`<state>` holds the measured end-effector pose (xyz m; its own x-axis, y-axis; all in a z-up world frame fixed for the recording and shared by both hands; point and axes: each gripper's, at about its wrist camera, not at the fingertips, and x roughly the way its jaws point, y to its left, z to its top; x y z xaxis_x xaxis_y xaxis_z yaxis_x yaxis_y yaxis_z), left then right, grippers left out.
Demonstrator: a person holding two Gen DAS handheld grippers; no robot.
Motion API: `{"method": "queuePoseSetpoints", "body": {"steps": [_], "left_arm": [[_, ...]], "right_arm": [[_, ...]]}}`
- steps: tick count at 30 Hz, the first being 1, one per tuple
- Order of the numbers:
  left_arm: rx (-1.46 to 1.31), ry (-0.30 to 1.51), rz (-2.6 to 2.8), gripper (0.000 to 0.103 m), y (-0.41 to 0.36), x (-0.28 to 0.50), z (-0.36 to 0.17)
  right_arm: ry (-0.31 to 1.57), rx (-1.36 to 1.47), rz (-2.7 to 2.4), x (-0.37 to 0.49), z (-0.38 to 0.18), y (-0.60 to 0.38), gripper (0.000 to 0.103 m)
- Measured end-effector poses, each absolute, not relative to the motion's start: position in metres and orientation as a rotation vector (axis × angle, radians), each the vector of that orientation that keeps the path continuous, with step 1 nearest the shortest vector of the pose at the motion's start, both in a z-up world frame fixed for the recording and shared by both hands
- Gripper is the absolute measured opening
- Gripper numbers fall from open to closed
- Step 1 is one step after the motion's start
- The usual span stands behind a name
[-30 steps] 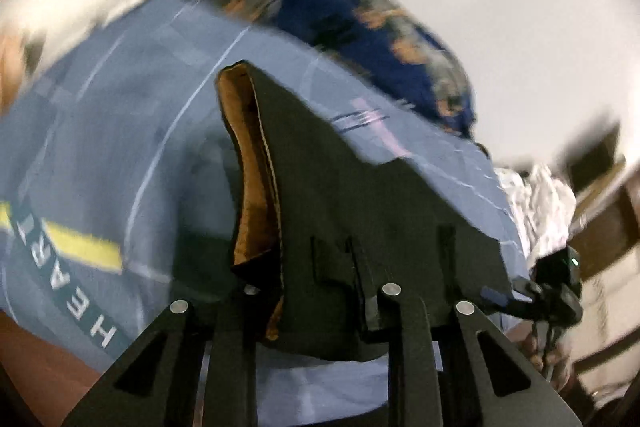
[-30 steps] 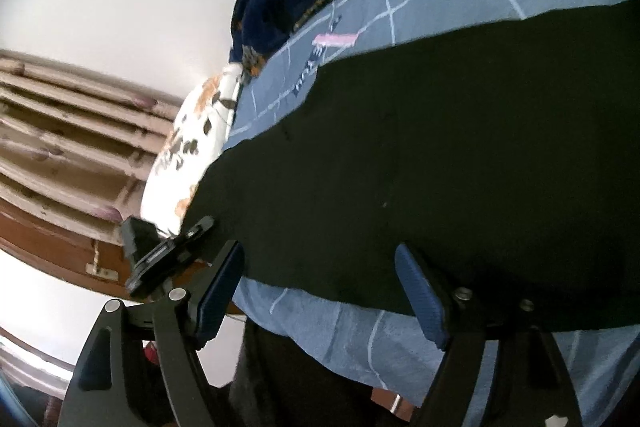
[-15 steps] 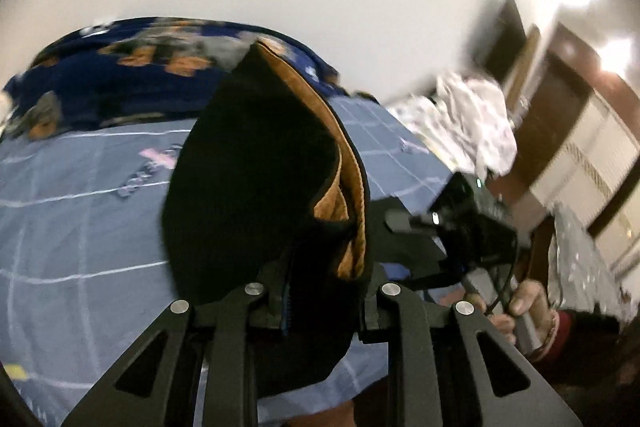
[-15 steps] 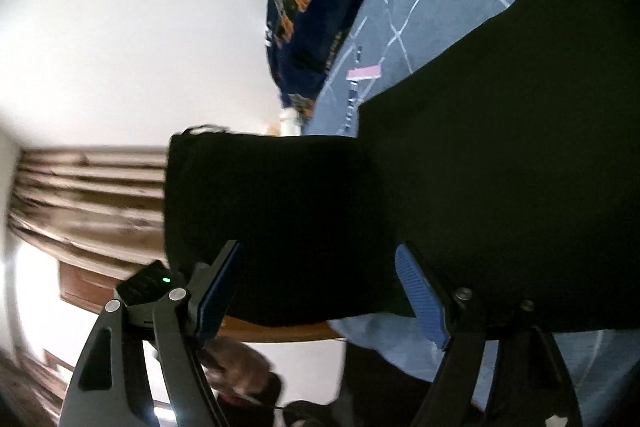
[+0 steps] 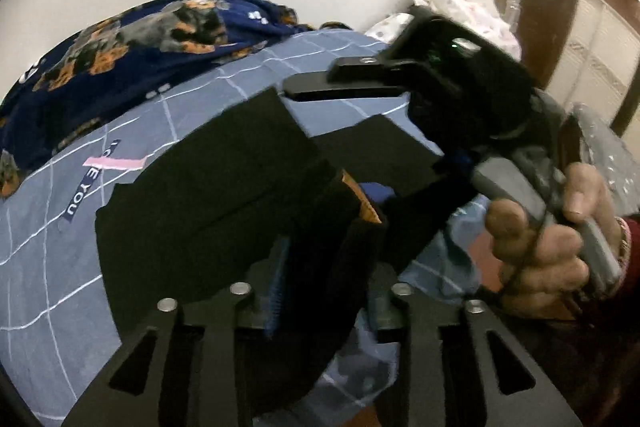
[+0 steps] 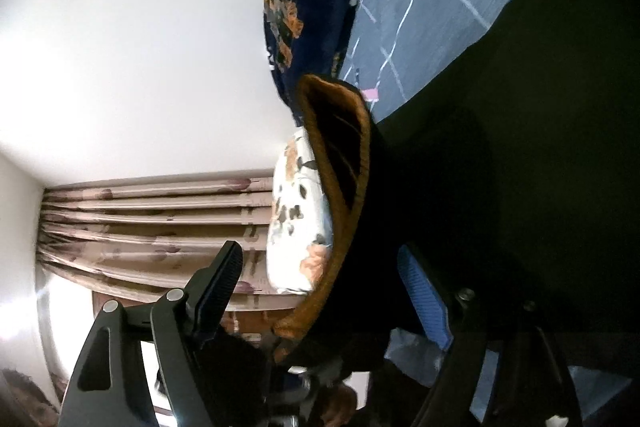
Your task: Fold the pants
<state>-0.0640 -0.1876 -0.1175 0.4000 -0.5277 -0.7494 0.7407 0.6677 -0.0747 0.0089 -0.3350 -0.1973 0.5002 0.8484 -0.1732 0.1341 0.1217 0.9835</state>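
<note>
Left wrist, pants [image 5: 208,211] pinched in left gripper [image 5: 320,287]

I see a blue bedsheet [image 5: 48,227] with white grid lines and printed letters. At its far side lies a dark blue blanket [image 5: 132,39] with orange and grey animal pattern. Near it is a white flowered pillow [image 6: 298,223]. Behind hang beige curtains [image 6: 152,223], under a white wall [image 6: 132,39].
</note>
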Motion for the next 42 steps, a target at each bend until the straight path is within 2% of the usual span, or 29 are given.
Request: {"method": "queuePoseSetpoints", "body": {"steps": [2,3,4,5,7,9,10,12,16,22,33,42], "left_arm": [[0.260,0.805,-0.857,0.054,-0.182,-0.070,-0.110],[0.255,0.786,-0.853,0.066,-0.179,-0.072,-0.106],[0.253,0.754,-0.836,0.070,-0.173,-0.075,-0.099],[0.248,0.739,-0.829,0.070,-0.168,-0.076,-0.095],[0.227,0.723,-0.808,0.070,-0.156,-0.073,-0.088],[0.193,0.726,-0.754,0.071,-0.136,-0.068,-0.085],[0.177,0.731,-0.742,0.071,-0.129,-0.065,-0.085],[0.128,0.755,-0.690,0.071,-0.108,-0.056,-0.089],[0.016,0.812,-0.577,0.071,-0.066,-0.034,-0.098],[-0.077,0.869,-0.532,0.071,-0.045,-0.021,-0.108],[0.082,0.912,-0.605,0.071,-0.095,-0.032,-0.117],[0.083,0.943,-0.648,0.071,-0.125,-0.022,-0.124]], "right_arm": [[0.966,1.322,0.625,0.010,-0.196,-0.336,0.077],[0.987,1.284,0.607,0.011,-0.195,-0.335,0.074],[1.003,1.263,0.601,0.012,-0.196,-0.334,0.068],[1.021,1.246,0.593,0.012,-0.198,-0.333,0.065],[1.048,1.214,0.571,0.013,-0.202,-0.331,0.041],[1.062,1.193,0.551,0.013,-0.205,-0.332,0.025],[1.065,1.182,0.540,0.013,-0.207,-0.333,0.019],[1.069,1.170,0.522,0.012,-0.209,-0.334,0.013],[1.052,1.149,0.502,0.008,-0.207,-0.337,0.011],[0.988,1.165,0.472,-0.007,-0.194,-0.366,0.011],[0.884,1.244,0.308,-0.051,-0.198,-0.463,0.011],[0.853,1.274,0.266,-0.058,-0.209,-0.495,0.010]]}}
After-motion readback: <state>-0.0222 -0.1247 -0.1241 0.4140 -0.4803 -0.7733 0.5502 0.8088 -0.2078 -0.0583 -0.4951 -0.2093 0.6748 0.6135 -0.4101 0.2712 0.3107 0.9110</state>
